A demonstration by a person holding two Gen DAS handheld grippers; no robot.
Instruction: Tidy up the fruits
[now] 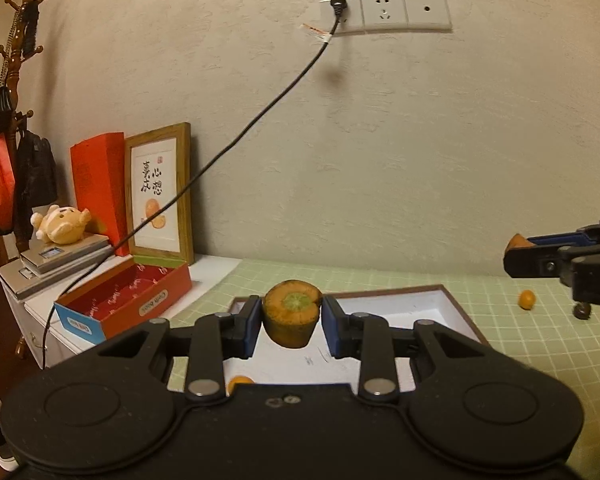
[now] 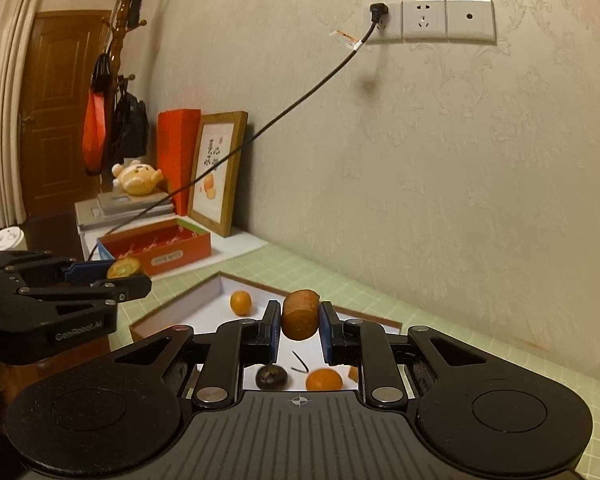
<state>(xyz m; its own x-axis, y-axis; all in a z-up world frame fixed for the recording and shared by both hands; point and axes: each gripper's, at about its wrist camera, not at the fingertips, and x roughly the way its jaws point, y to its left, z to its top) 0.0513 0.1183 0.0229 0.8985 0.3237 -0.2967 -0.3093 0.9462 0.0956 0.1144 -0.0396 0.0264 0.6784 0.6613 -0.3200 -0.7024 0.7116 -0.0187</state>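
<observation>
- My left gripper (image 1: 292, 322) has its jaws clamped on a cut fruit piece (image 1: 293, 313), orange rind with a greenish core facing the camera, held in the air at the centre of the left wrist view.
- My right gripper (image 2: 299, 326) is closed on a second piece (image 2: 300, 314), a brownish-orange chunk, also lifted, at the centre of the right wrist view.
- Both held pieces hang above the shallow white tray (image 2: 220, 280) with the brown rim, which sits on the green checked mat (image 2: 440, 340).
- In the tray I see a small orange fruit (image 2: 241, 303) toward its far side, another orange one (image 2: 324, 379) low in the frame and a dark round fruit (image 2: 271, 377) beside it.
- One small orange fruit (image 1: 526, 299) lies loose on the mat at the right of the left wrist view, with a dark one (image 1: 581, 311) near it.
- The open red box (image 1: 140, 296) at the left looks empty of fruit.
- My judgement: I am mid-task, with two pieces in transit and several fruits left to sort. Where the pieces should go I cannot tell.
</observation>
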